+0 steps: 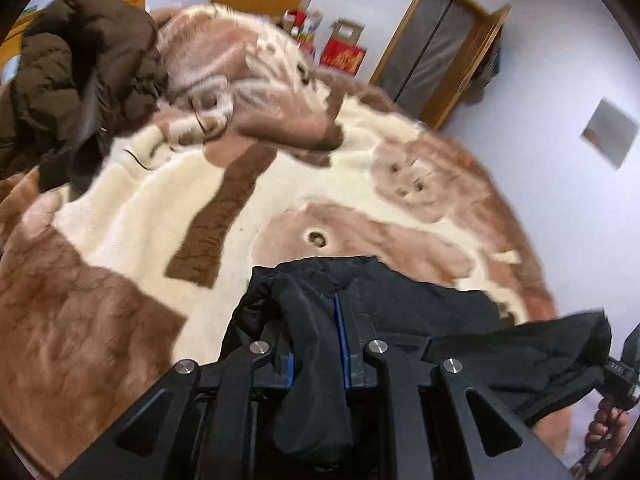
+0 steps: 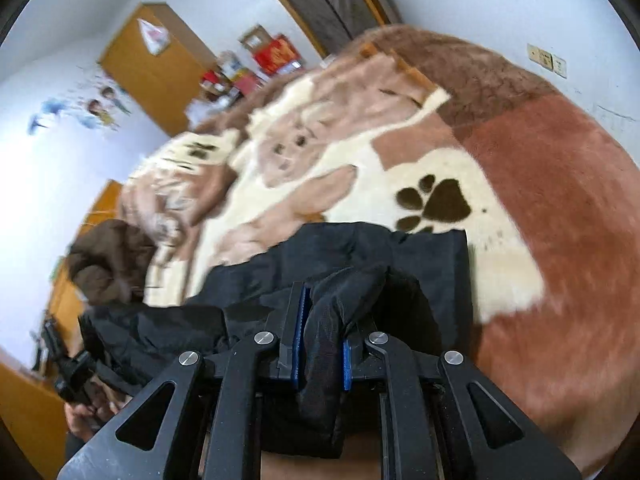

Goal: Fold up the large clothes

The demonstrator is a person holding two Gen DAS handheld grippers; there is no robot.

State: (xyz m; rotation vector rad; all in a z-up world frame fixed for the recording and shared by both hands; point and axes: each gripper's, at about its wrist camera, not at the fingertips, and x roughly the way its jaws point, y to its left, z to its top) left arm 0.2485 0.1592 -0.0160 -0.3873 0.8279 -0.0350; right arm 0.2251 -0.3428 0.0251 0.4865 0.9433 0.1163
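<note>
The large garment (image 1: pixel 400 292) is plain black, its surface unpatterned. It lies on a plush blanket (image 1: pixel 132 208) of cream, tan and rust-brown patches, printed with cartoon bears in pale brown; a dark brown paw print (image 2: pixel 436 202) sits at 12 o'clock from the garment in the right wrist view. A jacket (image 1: pixel 80 68) at 10 o'clock is deep chocolate brown. Each hand-held gripper (image 1: pixel 316 344) is matte black with blue pads (image 2: pixel 297 344) and silver screw heads. The walls (image 1: pixel 560 80) are pale lilac-white, the cabinet (image 2: pixel 148 68) honey-orange wood, the boxes (image 1: pixel 344 56) red.

Black jacket (image 1: pixel 400 300) is bunched up and half spread across the plush blanket, thin shiny fabric, both ends lifted and creased.
</note>
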